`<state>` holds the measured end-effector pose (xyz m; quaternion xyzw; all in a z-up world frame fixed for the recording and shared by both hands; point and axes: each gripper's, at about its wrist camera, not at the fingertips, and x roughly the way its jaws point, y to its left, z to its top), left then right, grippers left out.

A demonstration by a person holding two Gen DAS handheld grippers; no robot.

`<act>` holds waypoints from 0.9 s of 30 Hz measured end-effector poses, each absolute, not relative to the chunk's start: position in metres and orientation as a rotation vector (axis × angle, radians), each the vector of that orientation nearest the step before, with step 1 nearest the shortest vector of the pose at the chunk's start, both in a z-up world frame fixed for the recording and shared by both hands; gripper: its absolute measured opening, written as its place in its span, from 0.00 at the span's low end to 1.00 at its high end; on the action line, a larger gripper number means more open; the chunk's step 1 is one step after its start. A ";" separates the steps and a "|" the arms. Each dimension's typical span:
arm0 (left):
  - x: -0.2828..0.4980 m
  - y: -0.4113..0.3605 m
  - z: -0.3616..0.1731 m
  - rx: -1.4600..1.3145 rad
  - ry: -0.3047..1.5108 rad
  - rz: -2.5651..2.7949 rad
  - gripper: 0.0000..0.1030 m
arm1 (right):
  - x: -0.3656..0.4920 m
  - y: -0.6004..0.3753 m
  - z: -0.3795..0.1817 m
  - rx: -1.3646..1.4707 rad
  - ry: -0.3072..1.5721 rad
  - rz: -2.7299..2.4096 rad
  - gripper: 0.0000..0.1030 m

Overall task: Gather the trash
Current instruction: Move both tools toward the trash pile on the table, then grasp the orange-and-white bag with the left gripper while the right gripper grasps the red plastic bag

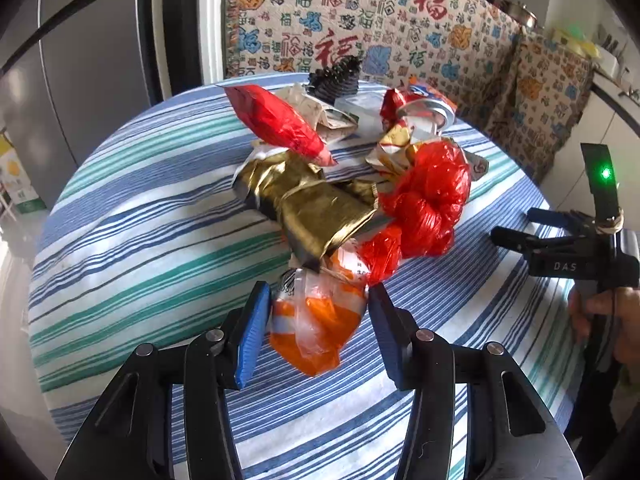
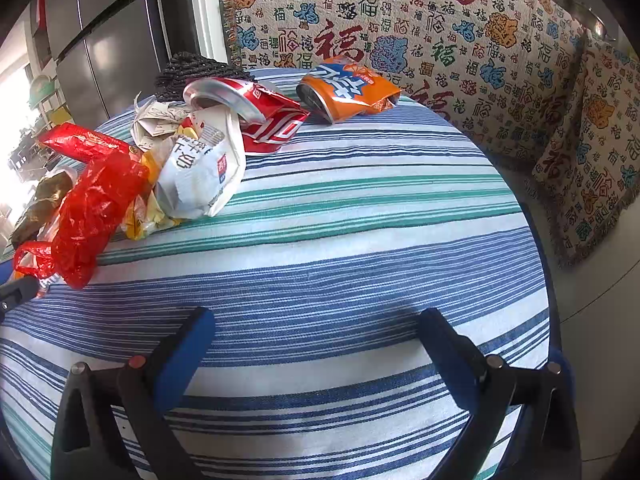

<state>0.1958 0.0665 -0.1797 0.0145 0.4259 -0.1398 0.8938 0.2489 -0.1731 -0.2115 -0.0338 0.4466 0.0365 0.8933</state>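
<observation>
Spanning both views: striped tablecloth (image 2: 360,208) carrying a heap of trash (image 1: 352,184) near its far-left side. Lying apart at the back edge: crushed orange can (image 2: 348,88). Sitting beside it: crushed red can (image 2: 256,116). Idling wide over bare cloth: right gripper (image 2: 316,356), gripping nothing. Pinching an orange-and-clear plastic wrapper (image 1: 316,320) at half width: left gripper (image 1: 316,332). Risking, likely, a slip of the thin film, or dragging the tangled red plastic bag (image 1: 424,200) and gold foil wrapper (image 1: 312,204) along.

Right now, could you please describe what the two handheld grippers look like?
Both the left gripper and right gripper have black angular linkage arms with silver rivets and ridged blue pads. The right one's body reads "DAS" and carries a green light.
</observation>
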 end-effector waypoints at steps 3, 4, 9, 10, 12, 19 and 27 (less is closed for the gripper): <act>0.197 0.067 -0.179 0.035 0.881 -0.299 0.49 | 0.249 -0.173 -0.212 -0.069 0.926 0.075 1.00; 0.195 0.063 -0.181 0.038 0.885 -0.303 0.47 | 0.249 -0.172 -0.212 -0.070 0.926 0.075 1.00; 0.187 0.050 -0.180 0.013 0.872 -0.394 0.45 | 0.249 -0.172 -0.213 -0.070 0.924 0.073 1.00; 0.184 0.047 -0.179 0.026 0.870 -0.404 0.45 | 0.249 -0.172 -0.213 -0.068 0.924 0.074 1.00; 0.176 0.039 -0.176 0.077 0.861 -0.392 0.45 | 0.248 -0.171 -0.213 -0.067 0.920 0.081 1.00; 0.155 0.041 -0.182 0.140 0.855 -0.272 0.45 | 0.217 -0.150 -0.187 0.113 0.806 0.333 1.00; 0.144 0.045 -0.184 0.092 0.861 -0.246 0.45 | 0.239 -0.087 -0.197 0.133 0.899 0.432 0.80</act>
